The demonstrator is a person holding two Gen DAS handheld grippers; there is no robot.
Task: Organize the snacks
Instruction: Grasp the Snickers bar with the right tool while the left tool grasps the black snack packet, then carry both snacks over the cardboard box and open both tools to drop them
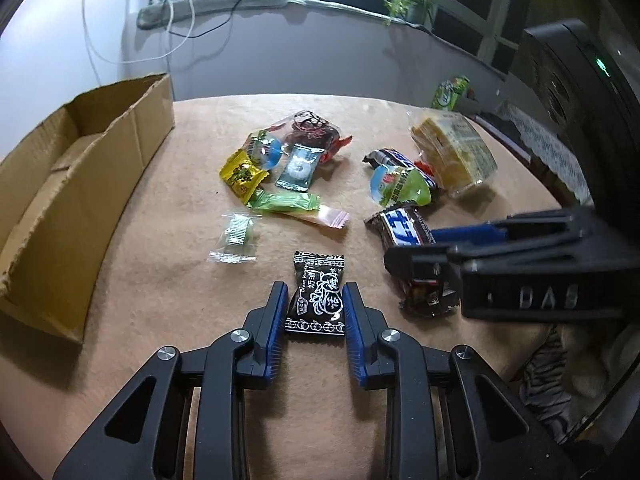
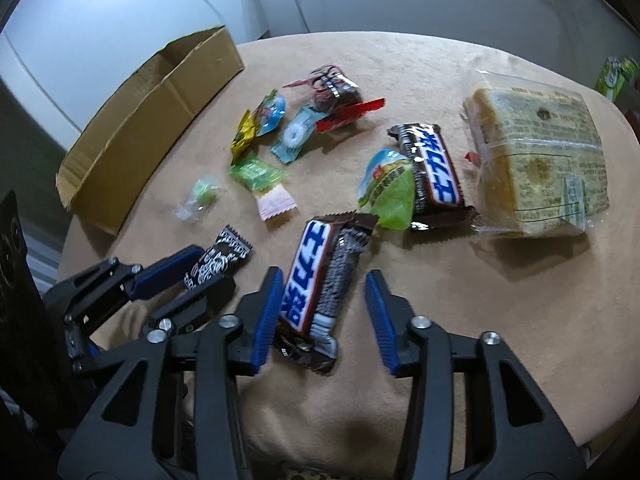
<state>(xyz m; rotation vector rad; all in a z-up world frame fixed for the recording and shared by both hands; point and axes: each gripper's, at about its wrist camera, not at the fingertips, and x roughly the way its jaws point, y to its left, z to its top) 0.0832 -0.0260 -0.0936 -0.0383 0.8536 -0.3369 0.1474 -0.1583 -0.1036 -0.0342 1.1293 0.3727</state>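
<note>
Left wrist view: left gripper (image 1: 316,304) pinches black white-printed candy wrapper (image 1: 316,300) on tan table (image 1: 160,280). Right gripper (image 2: 324,308) straddles brown chocolate bar (image 2: 320,276), jaws spread, one pad touching.

Lighting: dim indoor, cool cast, light from above/left; pale glare on wall (image 2: 72,8) upper left in both views. Shadows: soft, short, under wrappers on desk (image 1: 168,264). Distortion: strong fisheye, dark vignette at corners, edges bowed. Blur: right wrist view slightly smeared; in left wrist view the right hand-held gripper (image 1: 404,254) is soft, snack print mid-frame legible.
</note>
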